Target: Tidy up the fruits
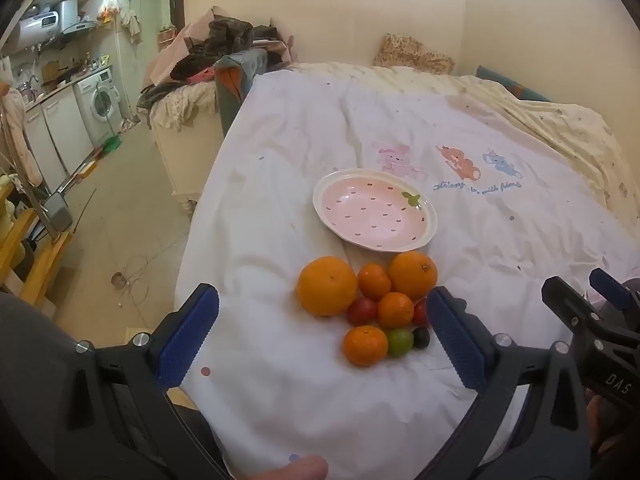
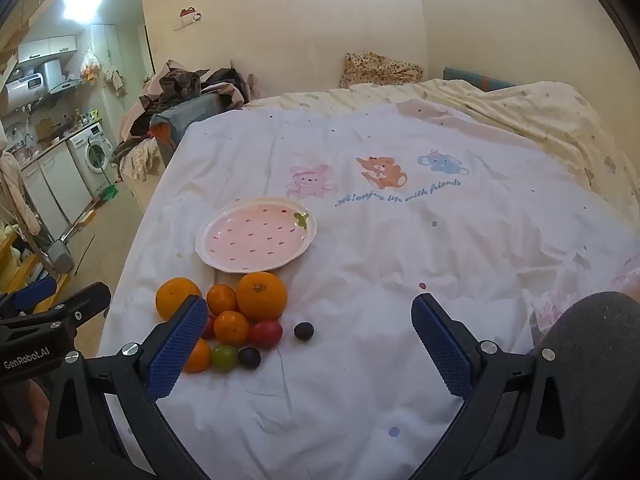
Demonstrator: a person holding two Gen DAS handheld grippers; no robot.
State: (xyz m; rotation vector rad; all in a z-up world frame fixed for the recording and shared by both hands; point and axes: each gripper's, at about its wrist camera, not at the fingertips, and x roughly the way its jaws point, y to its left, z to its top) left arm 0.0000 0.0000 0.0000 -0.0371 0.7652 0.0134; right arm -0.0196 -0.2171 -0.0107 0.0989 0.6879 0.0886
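Two grippers, left (image 1: 322, 338) and right (image 2: 306, 340), jaws wide apart, holding nothing | fruits (image 1: 370, 306) clustered between left fingers | plate (image 1: 374, 210) beyond, bare

At frame centre, a shallow pink ceramic plate (image 1: 374, 210) carries dark-red seed dashes, a cream rim and a green leaf. Below it cluster orange citrus fruits (image 1: 327, 286), red tomatoes (image 1: 362, 311), one green tomato (image 1: 399, 342) and dark grapes (image 2: 303, 331).
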